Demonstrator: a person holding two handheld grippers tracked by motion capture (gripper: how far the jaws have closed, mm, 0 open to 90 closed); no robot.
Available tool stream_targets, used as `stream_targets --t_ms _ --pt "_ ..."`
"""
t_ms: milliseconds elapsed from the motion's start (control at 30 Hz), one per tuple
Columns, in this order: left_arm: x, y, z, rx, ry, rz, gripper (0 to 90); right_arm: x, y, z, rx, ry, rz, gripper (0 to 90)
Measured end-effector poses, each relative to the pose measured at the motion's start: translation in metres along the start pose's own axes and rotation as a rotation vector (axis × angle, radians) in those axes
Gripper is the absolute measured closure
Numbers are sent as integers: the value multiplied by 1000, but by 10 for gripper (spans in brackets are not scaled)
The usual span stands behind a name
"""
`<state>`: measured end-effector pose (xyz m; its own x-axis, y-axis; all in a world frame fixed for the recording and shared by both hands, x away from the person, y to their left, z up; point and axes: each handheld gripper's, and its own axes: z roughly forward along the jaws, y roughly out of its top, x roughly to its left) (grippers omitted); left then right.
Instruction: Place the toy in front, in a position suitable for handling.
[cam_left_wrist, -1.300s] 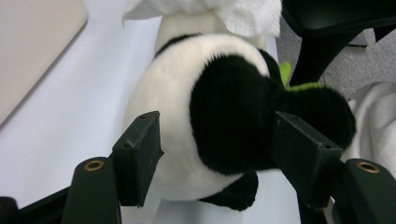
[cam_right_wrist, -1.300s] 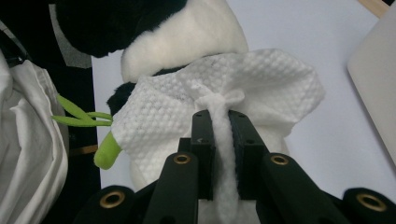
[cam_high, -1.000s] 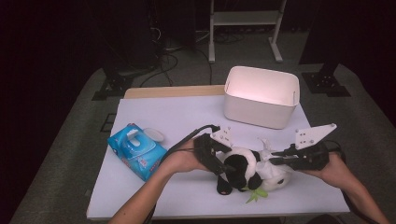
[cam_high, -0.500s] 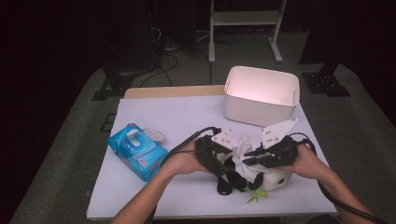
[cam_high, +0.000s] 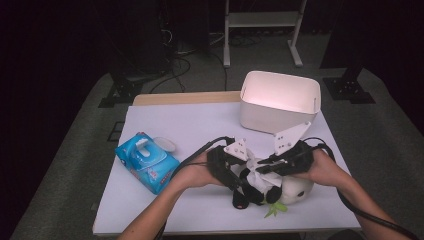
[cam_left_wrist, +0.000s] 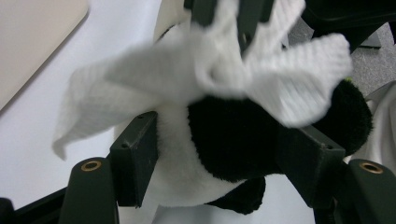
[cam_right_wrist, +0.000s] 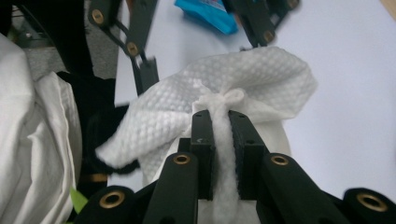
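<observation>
So the left gripper (cam_high: 231, 172) is clamping the soft black-and-white plush panda toy (cam_left_wrist: 219, 154) around its fuzzy middle, pinning it at the near edge of the white table (cam_high: 190, 125). The right gripper (cam_right_wrist: 219, 140) is pinching a crumpled white embossed wet wipe (cam_right_wrist: 233, 88) in nearly closed jaws, hovering directly over the panda's black patch. The toy's long axis is running left-right between both hands. A blue wipe pack (cam_high: 146, 162) is sitting off left.
</observation>
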<state>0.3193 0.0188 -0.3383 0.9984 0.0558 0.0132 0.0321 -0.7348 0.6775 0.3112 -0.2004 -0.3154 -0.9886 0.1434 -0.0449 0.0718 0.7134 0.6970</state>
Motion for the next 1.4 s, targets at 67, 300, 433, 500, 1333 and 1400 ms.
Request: stream_targets --t_ms 67,300,433,500,1333,1400 --pt "0 0 0 -1 2 -12 315 -1 -6 -5 4 -15 14 807" --pt "0 3 2 16 3 -8 311 1 3 4 16 -3 -9 807" --pt "-3 3 2 19 3 2 311 -2 16 17 13 21 -33 807" --pt "-3 2 2 17 2 3 311 -2 21 25 16 32 -47 807" --pt "-3 7 4 32 -34 -26 269 8 -8 -4 35 12 0 804" --pt "-5 8 4 31 -34 -14 282 9 -3 -2 21 4 -13 805"
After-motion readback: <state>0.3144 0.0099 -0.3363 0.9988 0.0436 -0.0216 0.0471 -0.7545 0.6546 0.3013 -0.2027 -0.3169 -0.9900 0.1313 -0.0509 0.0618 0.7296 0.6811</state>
